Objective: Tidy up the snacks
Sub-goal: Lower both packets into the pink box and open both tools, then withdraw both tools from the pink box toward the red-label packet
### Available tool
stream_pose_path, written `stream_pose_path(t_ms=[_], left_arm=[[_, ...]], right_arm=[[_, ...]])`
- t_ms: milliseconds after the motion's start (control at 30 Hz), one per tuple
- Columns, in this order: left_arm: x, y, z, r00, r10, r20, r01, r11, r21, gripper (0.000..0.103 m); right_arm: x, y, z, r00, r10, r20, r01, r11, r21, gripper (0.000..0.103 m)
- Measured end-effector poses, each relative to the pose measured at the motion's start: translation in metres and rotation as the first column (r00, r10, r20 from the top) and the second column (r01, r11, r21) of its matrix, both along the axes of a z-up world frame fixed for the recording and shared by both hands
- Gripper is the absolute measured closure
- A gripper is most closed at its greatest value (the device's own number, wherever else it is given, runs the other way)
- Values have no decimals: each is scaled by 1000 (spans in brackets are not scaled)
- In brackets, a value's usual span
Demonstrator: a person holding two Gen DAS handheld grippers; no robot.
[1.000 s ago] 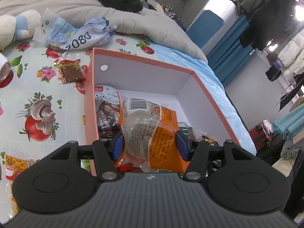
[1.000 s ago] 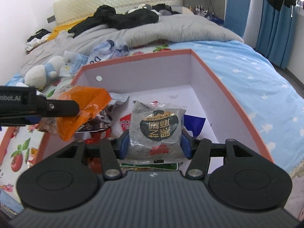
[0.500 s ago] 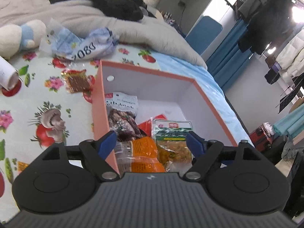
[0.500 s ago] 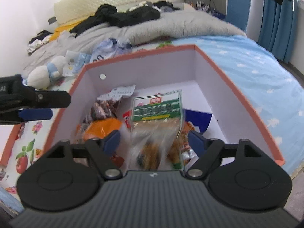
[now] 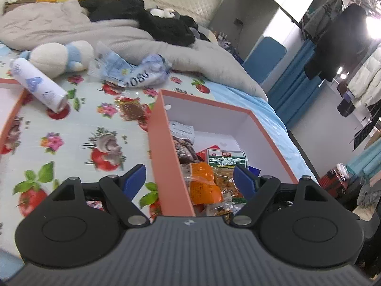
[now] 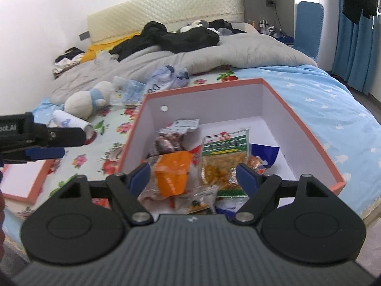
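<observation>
1. At the far left of the right wrist view, your left gripper reaches in sideways above the fruit-print cloth; in its own view the left gripper has its jaws spread wide with nothing between them, straddling the box's left wall.
2. In the upper left of the left wrist view, a white spray can lies on its side, with a white and blue plush toy just behind it.
3. Left of centre in that view, a small red-brown snack packet rests on the cloth, just outside the box's far left corner.
4. Behind it sits a crumpled blue and white bag, against the grey duvet.
5. At centre, the orange-walled box with its white interior holds the pile of snacks: a dark brown packet toward the back, an orange packet in front of it, and a green-labelled packet to the right.
6. In the lower centre of the right wrist view, your right gripper hovers over the pile with its jaws fully apart, gripping nothing.
7. To the right, the blue starred sheet runs alongside the box.
8. At the lower left of the right wrist view, a flat orange-edged lid lies on the cloth.
</observation>
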State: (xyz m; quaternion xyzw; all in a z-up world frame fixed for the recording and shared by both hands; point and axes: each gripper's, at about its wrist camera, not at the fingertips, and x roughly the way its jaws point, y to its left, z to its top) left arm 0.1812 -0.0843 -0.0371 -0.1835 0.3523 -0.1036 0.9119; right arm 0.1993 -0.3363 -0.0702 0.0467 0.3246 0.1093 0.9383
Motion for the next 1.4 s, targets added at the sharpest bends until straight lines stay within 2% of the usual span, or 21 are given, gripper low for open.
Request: stream_pose_path(t_ms=[167,367,467,733,933,1167,1400], left_arm=[[-33,18,13,1000,19,21,-19,1000,9,19],[-68,34,15,999,31,18,-32,999,30,19],[-76,41,11,999,36,-9,-35,998,42,19],[-100,53,16,999,32,-1,-32,998,54,19],[-112,64,10,999,44,-27,-42,997,58,19],[-110,79,-11,995,76,-70,-71,996,60,12],[-62,74,-65,986,50,-158,-29,990,135,8]], right_arm=[[-23,11,15,999,13,35,-13,1000,10,22],[-52,24,29,998,25,62,-27,999,26,22],[-62,33,29,997,45,57,-47,998,41,22],[-85,54,35,995,71,74,-74,997,36,22],[-92,64,34,993,88,76,-92,994,50,22],[-93,75,26,993,107,59,-110,992,57,22],[-85,74,16,996,86,39,-88,995,55,22]])
